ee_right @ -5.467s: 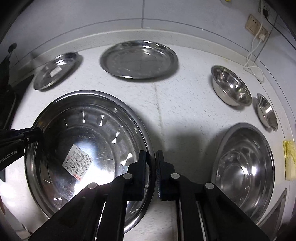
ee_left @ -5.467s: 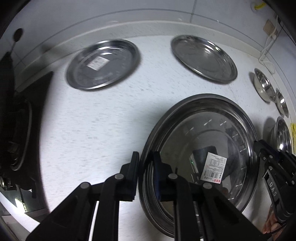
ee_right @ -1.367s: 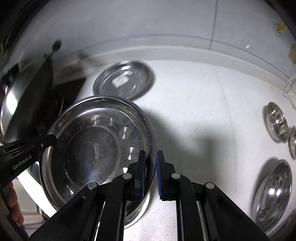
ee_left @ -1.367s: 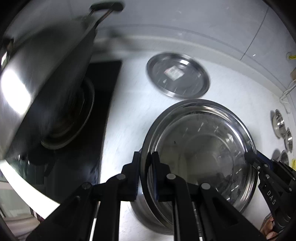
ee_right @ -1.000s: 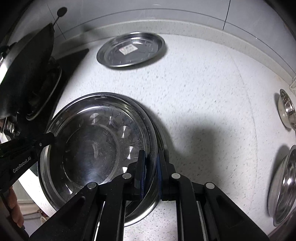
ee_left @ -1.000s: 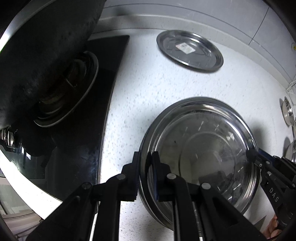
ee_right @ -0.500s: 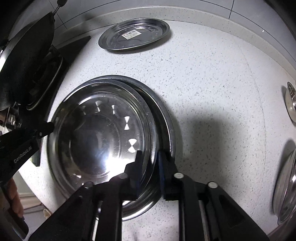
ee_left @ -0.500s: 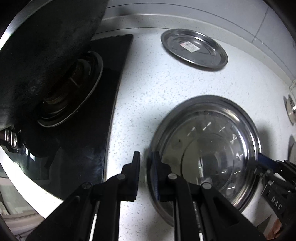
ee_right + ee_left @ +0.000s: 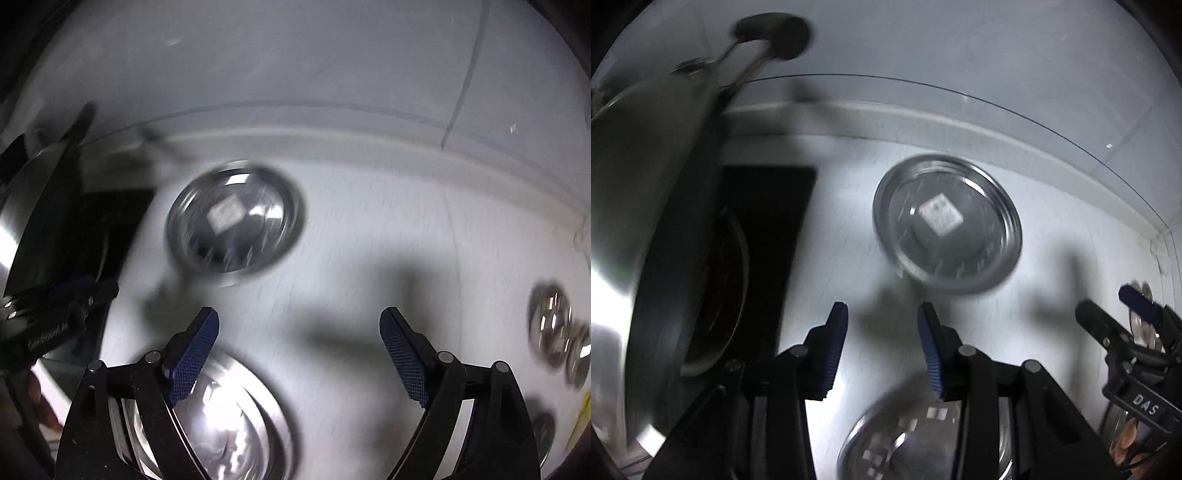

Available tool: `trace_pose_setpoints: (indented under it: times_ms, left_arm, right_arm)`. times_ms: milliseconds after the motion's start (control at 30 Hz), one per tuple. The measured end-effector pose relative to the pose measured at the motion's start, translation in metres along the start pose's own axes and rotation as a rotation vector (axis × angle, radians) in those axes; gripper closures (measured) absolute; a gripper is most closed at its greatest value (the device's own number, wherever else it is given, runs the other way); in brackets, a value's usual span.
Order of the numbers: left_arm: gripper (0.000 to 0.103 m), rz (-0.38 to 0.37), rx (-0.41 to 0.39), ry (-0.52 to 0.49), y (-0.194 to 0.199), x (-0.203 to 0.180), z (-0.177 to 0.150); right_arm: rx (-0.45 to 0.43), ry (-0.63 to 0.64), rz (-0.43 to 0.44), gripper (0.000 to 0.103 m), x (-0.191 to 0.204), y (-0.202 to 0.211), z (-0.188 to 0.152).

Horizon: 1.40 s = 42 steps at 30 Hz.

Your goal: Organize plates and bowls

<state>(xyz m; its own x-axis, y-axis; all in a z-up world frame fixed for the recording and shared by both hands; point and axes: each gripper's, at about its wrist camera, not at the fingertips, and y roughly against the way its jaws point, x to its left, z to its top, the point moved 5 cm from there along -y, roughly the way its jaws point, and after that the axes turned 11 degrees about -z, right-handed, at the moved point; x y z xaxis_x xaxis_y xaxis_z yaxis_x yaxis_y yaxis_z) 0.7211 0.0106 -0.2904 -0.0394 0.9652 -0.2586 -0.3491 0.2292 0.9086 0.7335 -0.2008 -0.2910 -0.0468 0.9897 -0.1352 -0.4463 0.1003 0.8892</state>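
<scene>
Now stacked bowls (image 9: 236,424) below spread fingers (image 9: 195,350)

Plate (image 9: 947,225) behind stacked plates (image 9: 236,424); stove (image 9: 738,258) left; bowls (image 9: 550,325) right

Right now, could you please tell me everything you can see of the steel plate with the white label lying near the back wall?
The plate is round, shallow and of shiny metal, with a raised rim and a flat well. A white rectangular label sits near its centre; its print is too blurred to read. It lies flat on the pale speckled counter, alone, right of the black stove. Nothing touches it: the left gripper and right gripper are apart from it, jaws opening and empty.
</scene>
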Motion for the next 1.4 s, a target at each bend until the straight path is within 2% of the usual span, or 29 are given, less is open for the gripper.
trace_pose_setpoints:
  times_ms: [67, 233, 367, 433, 467, 533, 567, 633, 667, 700, 733, 967, 1400]
  left_arm:
    - [0.065, 0.021, 0.008, 0.020, -0.017, 0.000, 0.020]
    - [0.065, 0.045, 0.042, 0.078, -0.050, 0.005, 0.049]
    - [0.065, 0.064, 0.075, 0.122, -0.070, 0.012, 0.061]
    - [0.065, 0.061, 0.090, 0.150, -0.078, 0.014, 0.064]
    - [0.065, 0.061, 0.095, 0.162, -0.080, 0.015, 0.065]
    - [0.065, 0.066, 0.096, 0.174, -0.085, 0.019, 0.068]
    - [0.065, 0.070, 0.097, 0.175, -0.088, 0.020, 0.068]
    - [0.066, 0.069, 0.098, 0.179, -0.090, 0.022, 0.068]
    - [0.074, 0.063, 0.093, 0.181, -0.090, 0.023, 0.068]
    - [0.085, 0.074, 0.094, 0.179, -0.091, 0.025, 0.067]
    - [0.092, 0.093, 0.089, 0.176, -0.092, 0.028, 0.067]
    - [0.093, 0.089, 0.096, 0.153, -0.085, 0.034, 0.053]
    - [0.093, 0.086, 0.029, 0.035, -0.023, 0.023, 0.020]
  right_arm:
    - [0.011, 0.015, -0.029, 0.017, 0.002, -0.020, 0.023]
    - [0.066, 0.007, -0.006, 0.018, 0.014, -0.070, 0.058]
    - [0.095, 0.025, -0.023, 0.018, 0.026, -0.101, 0.070]
    - [0.121, 0.025, -0.014, 0.021, 0.031, -0.114, 0.072]
    - [0.133, 0.022, -0.011, 0.025, 0.033, -0.120, 0.073]
    - [0.153, 0.018, 0.000, 0.049, 0.037, -0.127, 0.073]
    - [0.162, 0.020, 0.003, 0.056, 0.039, -0.131, 0.072]
    - [0.187, 0.026, 0.020, 0.081, 0.043, -0.135, 0.069]
    - [0.179, 0.025, 0.031, 0.082, 0.044, -0.134, 0.064]
    - [0.176, 0.034, 0.033, 0.089, 0.046, -0.134, 0.063]
    - [0.171, 0.042, 0.021, 0.089, 0.047, -0.132, 0.061]
    - [0.167, 0.030, 0.028, 0.091, 0.057, -0.127, 0.042]
    - [0.098, 0.019, 0.038, 0.091, 0.050, -0.055, 0.002]
